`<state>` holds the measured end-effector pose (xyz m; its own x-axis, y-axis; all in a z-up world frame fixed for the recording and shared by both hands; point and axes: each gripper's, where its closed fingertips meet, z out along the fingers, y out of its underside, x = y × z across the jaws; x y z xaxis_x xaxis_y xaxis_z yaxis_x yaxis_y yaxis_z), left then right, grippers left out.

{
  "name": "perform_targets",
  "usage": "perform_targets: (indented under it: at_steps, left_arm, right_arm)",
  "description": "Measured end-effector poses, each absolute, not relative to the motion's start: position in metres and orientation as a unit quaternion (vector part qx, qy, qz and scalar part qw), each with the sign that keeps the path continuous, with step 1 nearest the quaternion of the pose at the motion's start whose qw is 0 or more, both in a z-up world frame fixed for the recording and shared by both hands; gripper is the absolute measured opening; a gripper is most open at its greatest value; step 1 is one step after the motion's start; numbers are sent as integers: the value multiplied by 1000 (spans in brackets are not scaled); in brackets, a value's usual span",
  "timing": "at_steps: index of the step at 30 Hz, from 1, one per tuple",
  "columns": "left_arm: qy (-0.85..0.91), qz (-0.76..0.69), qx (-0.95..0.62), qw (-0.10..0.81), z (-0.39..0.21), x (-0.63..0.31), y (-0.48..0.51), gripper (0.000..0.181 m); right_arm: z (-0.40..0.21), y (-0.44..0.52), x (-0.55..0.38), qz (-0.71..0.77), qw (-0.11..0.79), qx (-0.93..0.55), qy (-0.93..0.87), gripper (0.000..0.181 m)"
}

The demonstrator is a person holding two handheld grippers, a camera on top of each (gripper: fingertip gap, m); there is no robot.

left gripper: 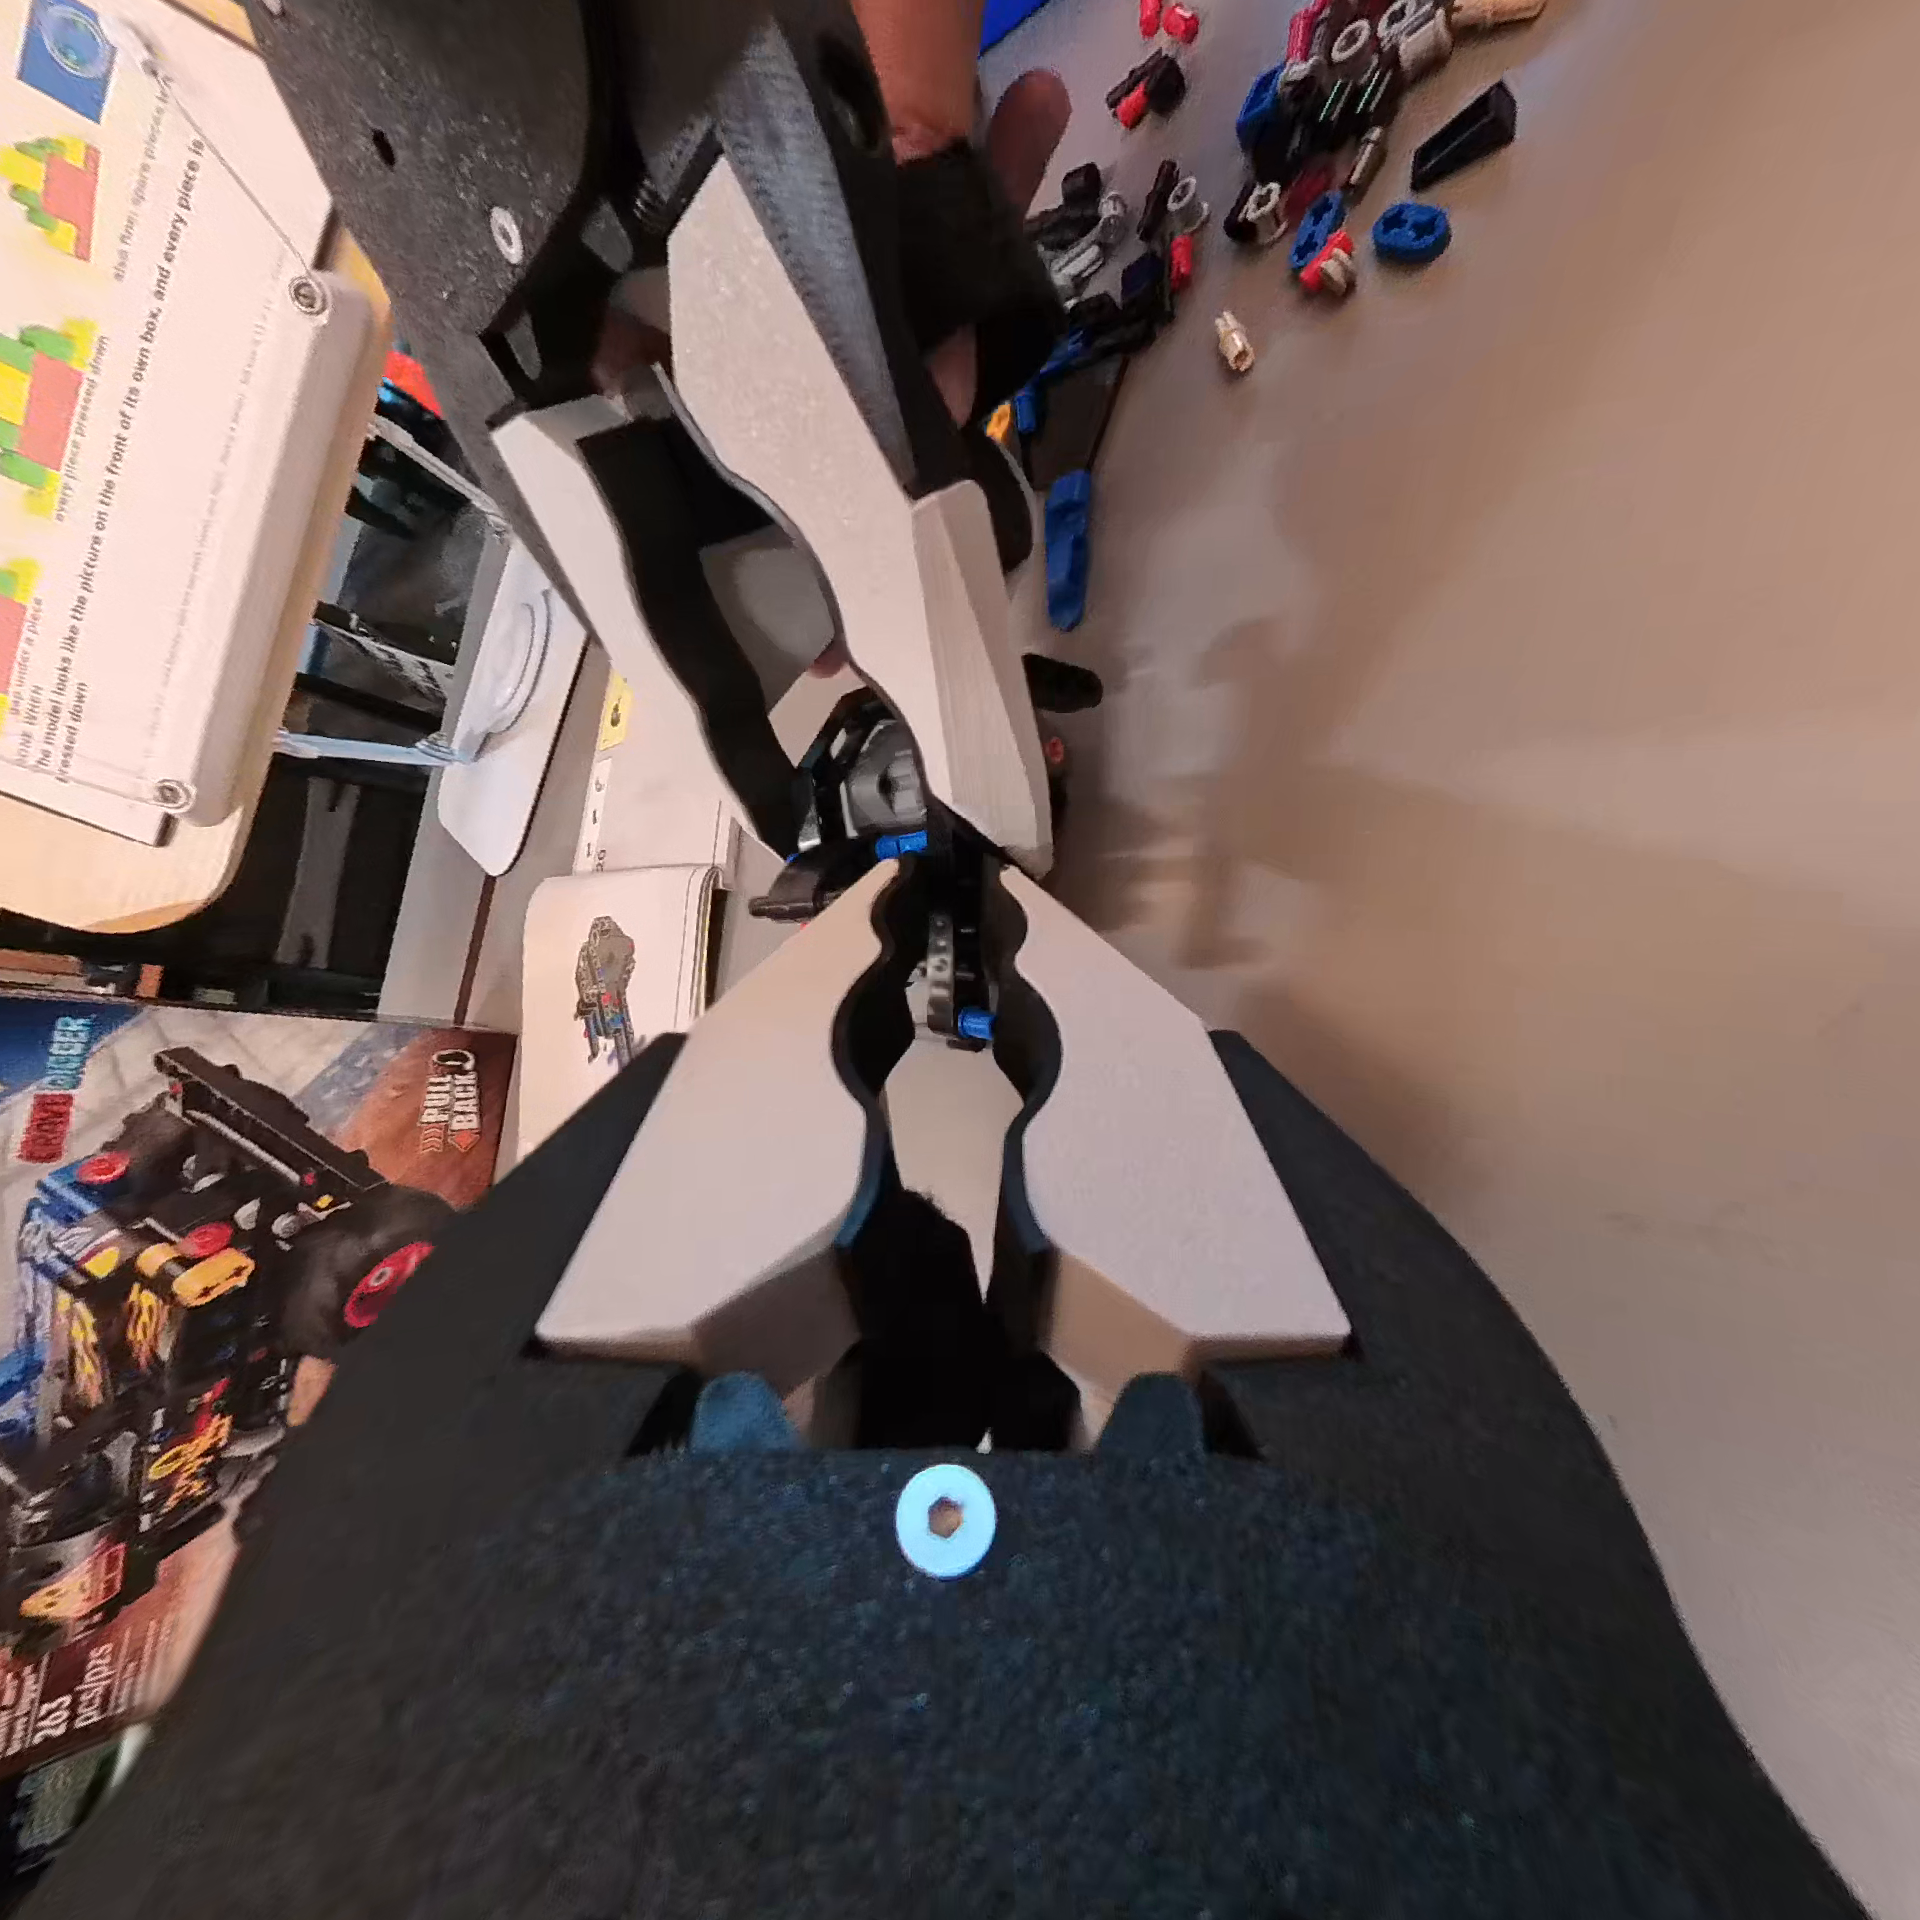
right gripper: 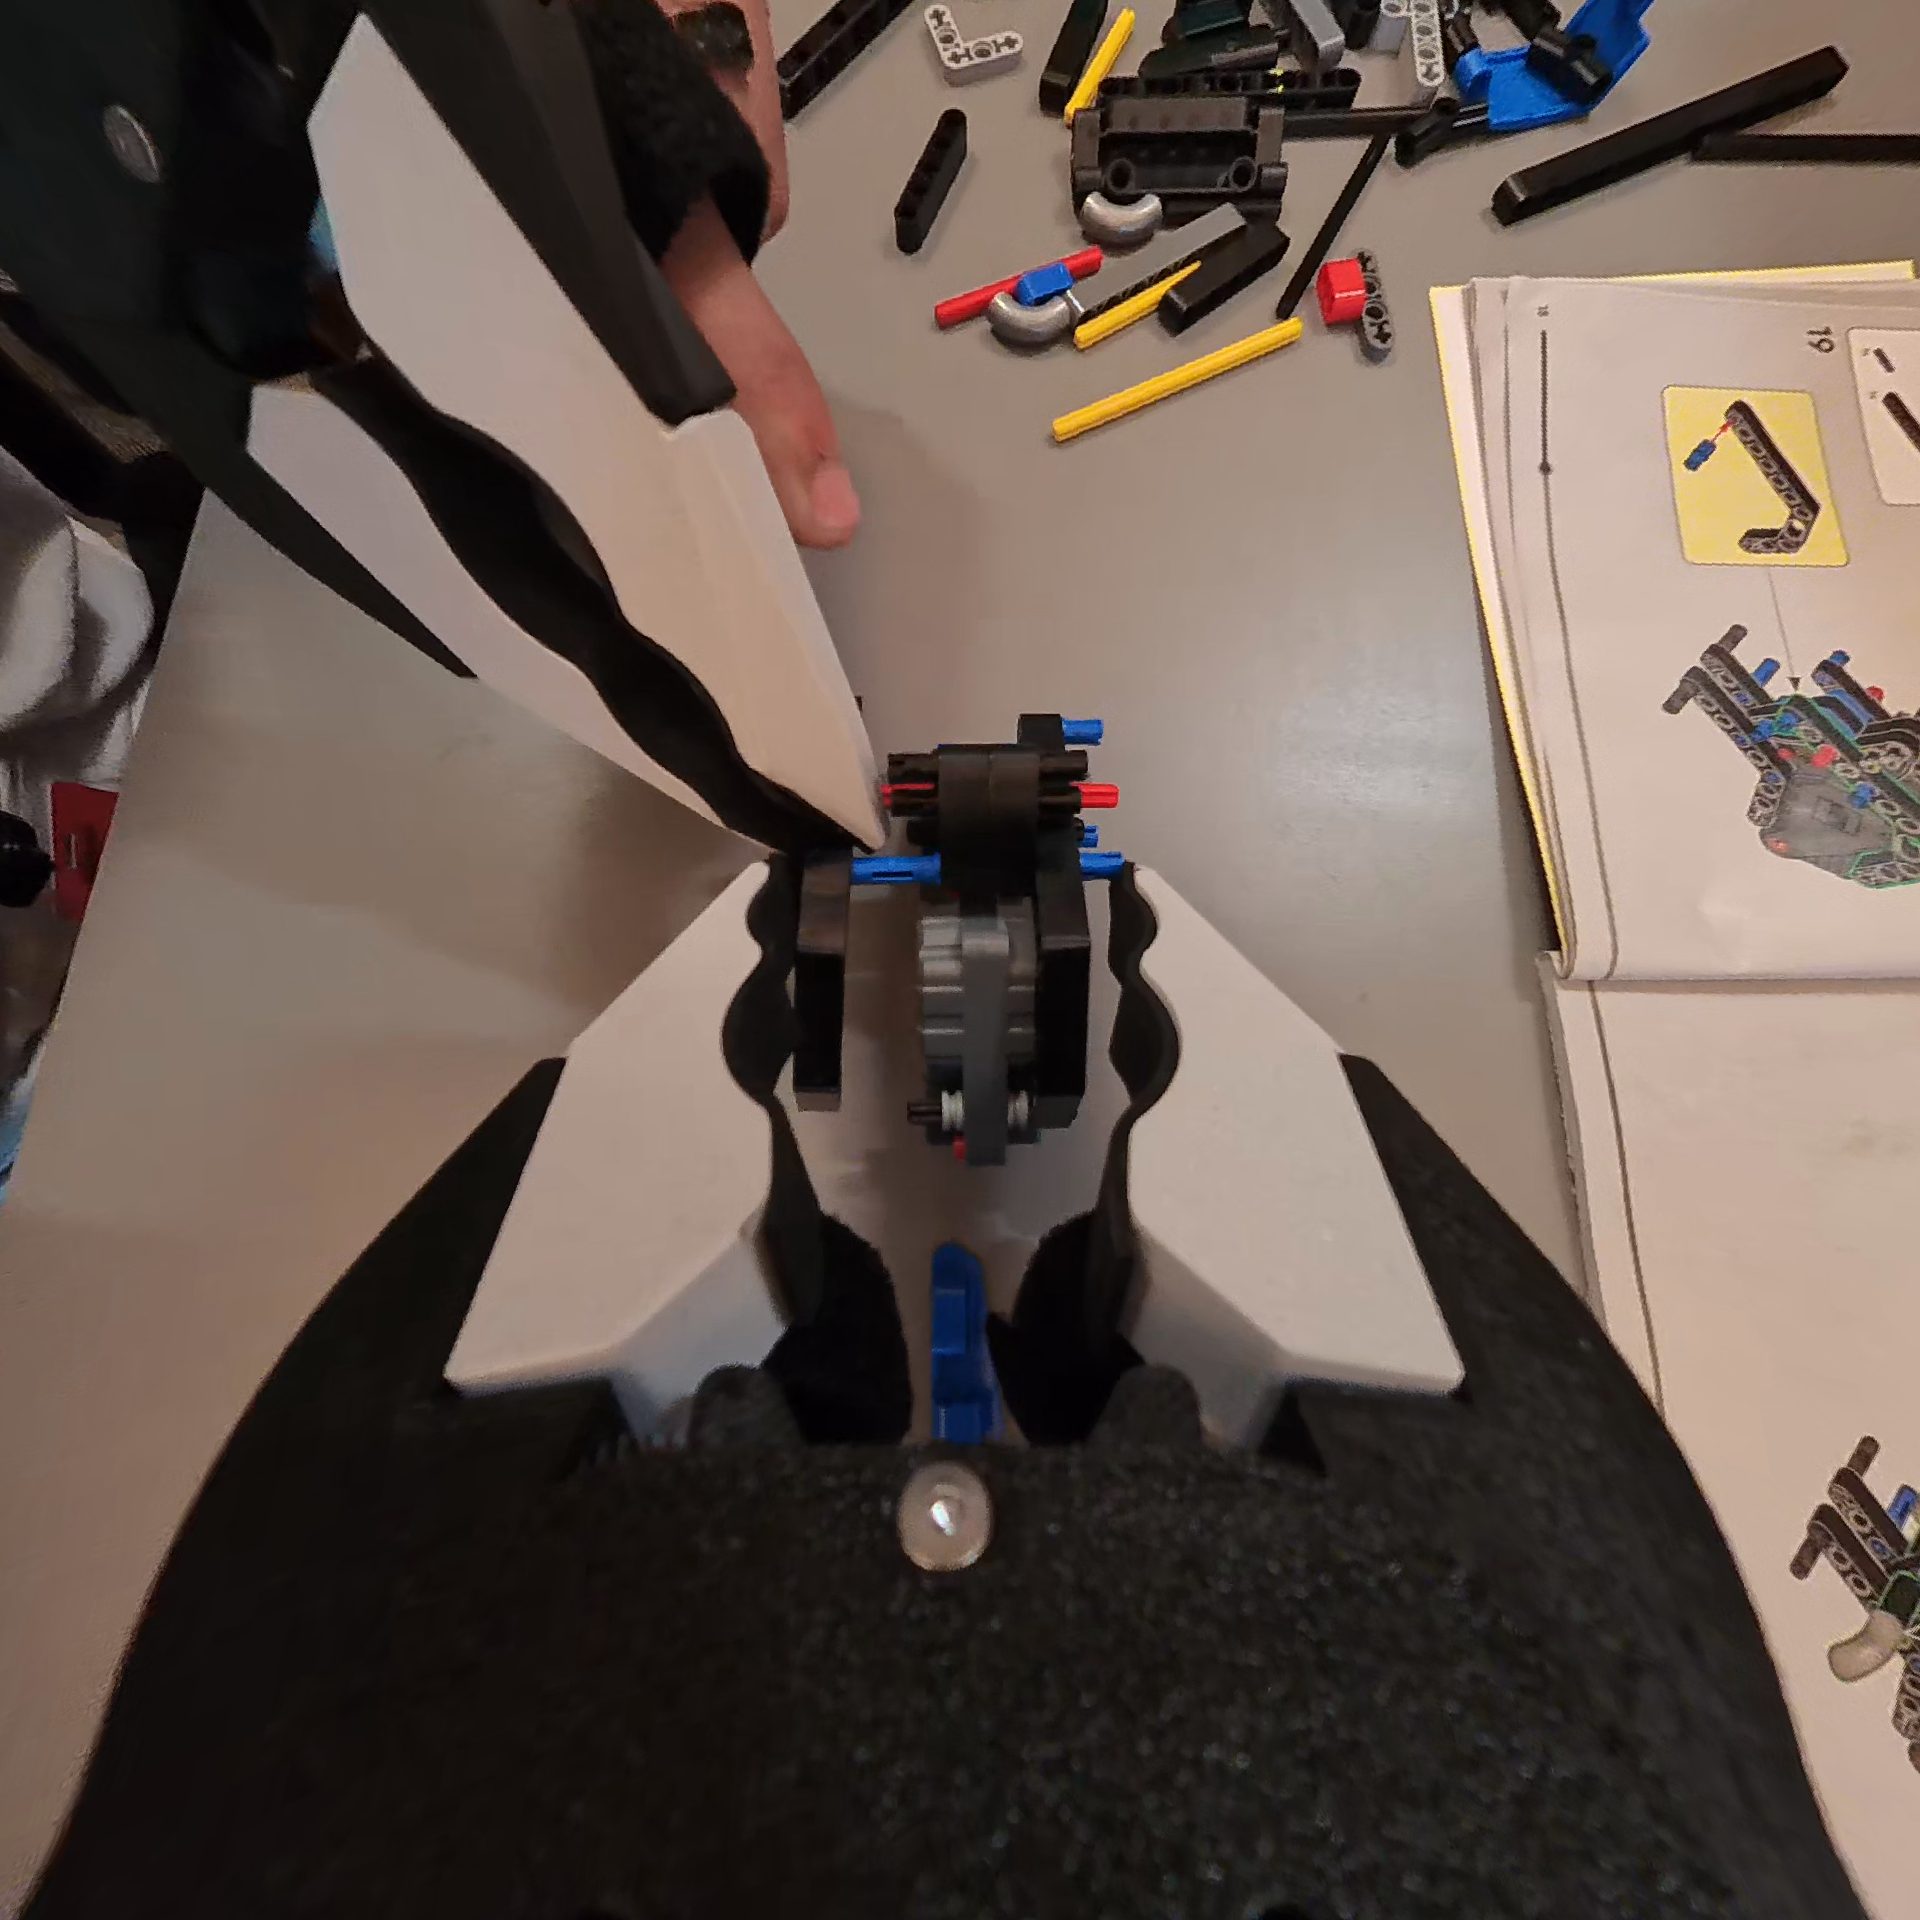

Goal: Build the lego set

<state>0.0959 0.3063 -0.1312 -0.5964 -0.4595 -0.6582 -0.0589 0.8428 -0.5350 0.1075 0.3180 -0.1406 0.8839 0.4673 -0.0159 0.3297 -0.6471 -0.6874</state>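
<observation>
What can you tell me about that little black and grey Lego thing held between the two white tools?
The partly built Lego model is a small upright assembly of black plastic beams around a grey ribbed block, with blue pins and red pin ends sticking out sideways near the top. It stands over the grey table, between the fingers of the right tool, which close on its black side beams. The left tool comes in from the upper left, its tip meeting the model's top left corner.
</observation>
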Motion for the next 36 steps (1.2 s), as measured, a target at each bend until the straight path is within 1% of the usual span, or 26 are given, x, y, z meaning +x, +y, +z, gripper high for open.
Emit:
perform_targets:
  at_steps: [5,11,16,22,31,36]
  left_arm:
    - [868,-259,-164,391,-133,95,305,7]
    - [868,-257,-165,391,-133,95,305,7]
    - [850,-194,-126,473,-130,102,313,7]
    - [840,-176,-104,502,-130,103,313,7]
    - [841,-181,-109,497,-130,105,314,7]
    - [841,-211,-115,485,-128,107,315,8]
  right_arm:
    - [-141,318,106,92,354,-903,-223,60]
    - [-141,318,107,82,350,-906,-226,59]
    - [-141,322,113,93,356,-909,-194,56]
    - [-141,323,114,94,365,-904,-201,56]
    - [-142,322,117,71,359,-907,-208,54]
    - [-140,322,118,92,366,-906,-191,55]
